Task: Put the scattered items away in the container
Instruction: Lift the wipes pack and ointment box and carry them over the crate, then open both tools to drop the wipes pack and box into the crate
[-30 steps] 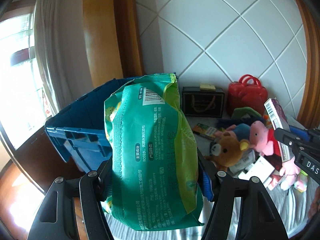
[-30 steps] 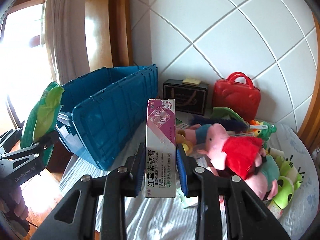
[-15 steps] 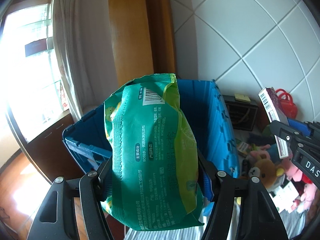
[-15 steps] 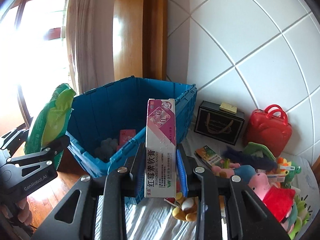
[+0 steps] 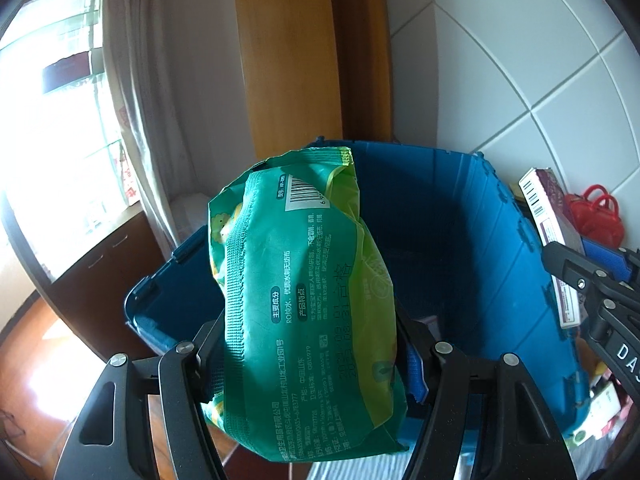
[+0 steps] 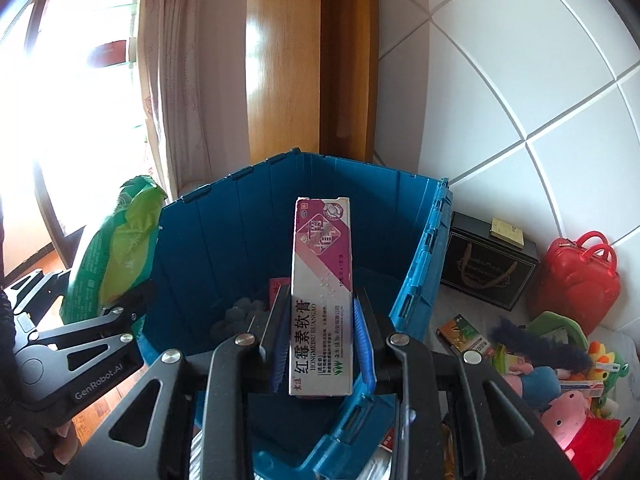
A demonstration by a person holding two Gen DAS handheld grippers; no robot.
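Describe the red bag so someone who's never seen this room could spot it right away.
Start at the big blue crate by the white tiled wall. To its right sits a black gift box, and next to that the red bag: glossy, hard-sided, with two loop handles, unlike the plush toys in front.

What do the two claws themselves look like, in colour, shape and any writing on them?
Both are black plastic with angular, cut-out arms and round silver screws. The right claw has blue ribbed pads inside its fingers. The left claw shows a blue pad too, and white "GenRobot.AI" lettering on its side in the right wrist view. A dark sleeve edge shows beside it.
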